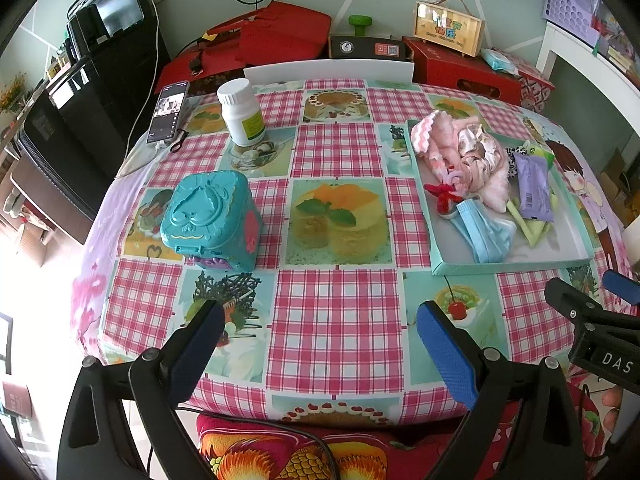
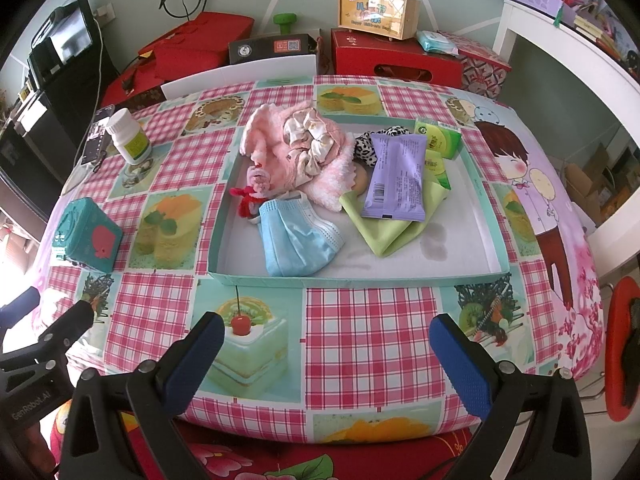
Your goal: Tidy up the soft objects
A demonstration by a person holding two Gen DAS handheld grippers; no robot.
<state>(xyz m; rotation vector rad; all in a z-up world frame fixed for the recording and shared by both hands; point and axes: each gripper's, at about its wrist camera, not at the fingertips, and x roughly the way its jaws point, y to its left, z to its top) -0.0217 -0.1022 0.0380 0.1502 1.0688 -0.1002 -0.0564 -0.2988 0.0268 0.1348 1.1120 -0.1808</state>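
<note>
blue mask (image 2: pixel 298 236) — beyond right gripper (image 2: pixel 326 354)

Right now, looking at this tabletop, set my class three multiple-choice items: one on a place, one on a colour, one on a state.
1. Where does the face mask lie?
A. in the shallow tray
B. on the teal box
C. beside the white bottle

2. What colour is the flat sachet in the tray?
A. red
B. purple
C. black

3. How do the right tongs stand?
A. shut on the mask
B. shut on nothing
C. open, holding nothing

Answers:
1 A, the mask rests inside the tray's near corner.
2 B, its wrapper is purple.
3 C, the two blue pads stand wide apart over the tablecloth.
</note>
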